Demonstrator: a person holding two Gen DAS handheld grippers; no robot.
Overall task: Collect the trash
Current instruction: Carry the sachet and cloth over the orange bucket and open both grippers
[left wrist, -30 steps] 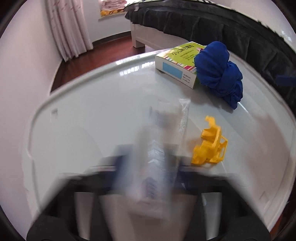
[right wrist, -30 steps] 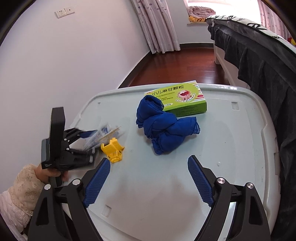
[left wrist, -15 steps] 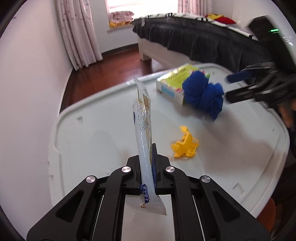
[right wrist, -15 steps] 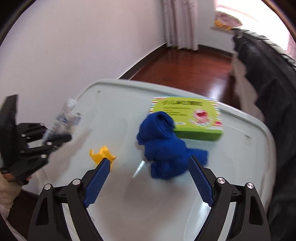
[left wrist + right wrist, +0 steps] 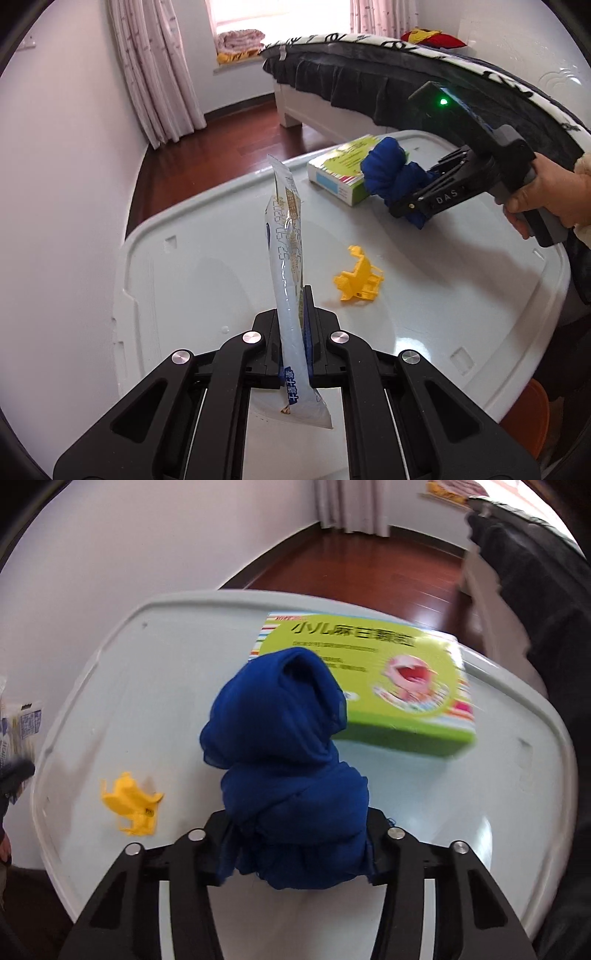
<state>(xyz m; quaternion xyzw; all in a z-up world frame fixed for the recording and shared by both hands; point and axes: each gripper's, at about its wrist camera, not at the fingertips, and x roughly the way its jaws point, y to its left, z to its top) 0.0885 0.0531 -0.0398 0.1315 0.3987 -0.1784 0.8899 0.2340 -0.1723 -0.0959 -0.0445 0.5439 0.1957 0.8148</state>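
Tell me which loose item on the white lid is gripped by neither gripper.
The small yellow plastic piece. It lies free on the lid, while the left gripper pinches the clear wrapper and the right gripper has just closed on the blue cloth.

My right gripper (image 5: 295,834) has swung over to the blue cloth (image 5: 284,746) and just closed its jaws around it. My left gripper (image 5: 295,354) lifted the sachet (image 5: 286,251) clear of the lid (image 5: 207,258).
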